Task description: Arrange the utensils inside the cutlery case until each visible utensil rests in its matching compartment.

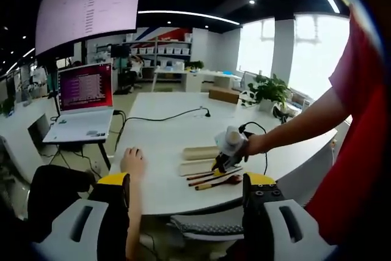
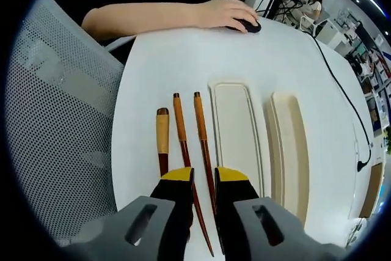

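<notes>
Right gripper view: the right gripper (image 2: 203, 178) hovers narrowly parted over two chopsticks (image 2: 202, 128) left of the open case (image 2: 235, 132), so it should straddle one squarely; the left gripper (image 1: 186, 191) is open.

In the right gripper view, the lower ends of the two chopsticks (image 2: 182, 128) and the spoon (image 2: 162, 139) pass under the right gripper (image 2: 204, 178) at 6 o'clock, so whether its jaws touch them cannot be told. In the left gripper view, the utensils on the table (image 1: 165, 151) are too small to tell apart, and the case halves (image 1: 198, 158) are partly covered by the right gripper.
</notes>
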A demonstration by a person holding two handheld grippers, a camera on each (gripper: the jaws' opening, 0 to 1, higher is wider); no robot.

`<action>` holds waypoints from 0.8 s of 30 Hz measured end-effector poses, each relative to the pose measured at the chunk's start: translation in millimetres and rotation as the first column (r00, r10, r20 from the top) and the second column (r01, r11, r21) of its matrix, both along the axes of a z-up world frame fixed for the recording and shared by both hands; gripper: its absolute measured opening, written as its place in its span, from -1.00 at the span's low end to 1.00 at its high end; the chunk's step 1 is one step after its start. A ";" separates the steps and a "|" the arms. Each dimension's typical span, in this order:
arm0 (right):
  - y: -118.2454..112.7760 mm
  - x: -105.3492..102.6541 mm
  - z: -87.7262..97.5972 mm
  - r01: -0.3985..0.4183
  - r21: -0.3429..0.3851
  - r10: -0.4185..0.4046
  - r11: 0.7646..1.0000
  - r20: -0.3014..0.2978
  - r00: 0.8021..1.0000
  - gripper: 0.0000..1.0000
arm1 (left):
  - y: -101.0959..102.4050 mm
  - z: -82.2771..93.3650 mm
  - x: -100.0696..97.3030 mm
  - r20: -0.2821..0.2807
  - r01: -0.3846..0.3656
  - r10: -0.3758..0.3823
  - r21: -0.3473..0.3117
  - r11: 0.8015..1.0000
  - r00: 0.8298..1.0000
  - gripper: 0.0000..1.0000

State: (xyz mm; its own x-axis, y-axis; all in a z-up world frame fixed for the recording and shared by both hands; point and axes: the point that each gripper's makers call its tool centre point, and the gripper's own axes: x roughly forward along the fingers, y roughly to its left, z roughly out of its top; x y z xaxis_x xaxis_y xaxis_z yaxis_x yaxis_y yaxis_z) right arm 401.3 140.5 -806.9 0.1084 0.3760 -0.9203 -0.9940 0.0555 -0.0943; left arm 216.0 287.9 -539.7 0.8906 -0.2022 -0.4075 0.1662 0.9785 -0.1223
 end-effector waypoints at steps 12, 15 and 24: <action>5.3 -4.0 -5.6 -0.031 0.000 0.031 1.000 -0.034 0.999 -0.81 | 8.9 -11.1 -6.3 -0.013 -0.018 0.019 0.087 0.996 1.000 0.45; 8.9 -6.9 -8.4 -0.056 -0.012 0.056 0.998 -0.031 0.998 -0.82 | 4.2 -9.2 -6.5 -0.006 -0.012 0.012 0.042 0.999 1.000 0.50; 15.3 -8.8 -6.5 -0.088 -0.002 0.088 0.996 -0.033 0.996 -0.83 | -0.2 1.1 -3.5 0.014 -0.012 0.012 0.000 1.000 1.000 0.51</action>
State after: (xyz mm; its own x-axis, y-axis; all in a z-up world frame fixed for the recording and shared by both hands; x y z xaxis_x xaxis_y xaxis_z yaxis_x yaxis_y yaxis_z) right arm 392.5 155.8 -813.4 0.0447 0.3800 -0.9239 -0.9976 -0.0325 -0.0616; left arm 212.5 287.7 -538.7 0.8986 -0.1913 -0.3948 0.1559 0.9804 -0.1201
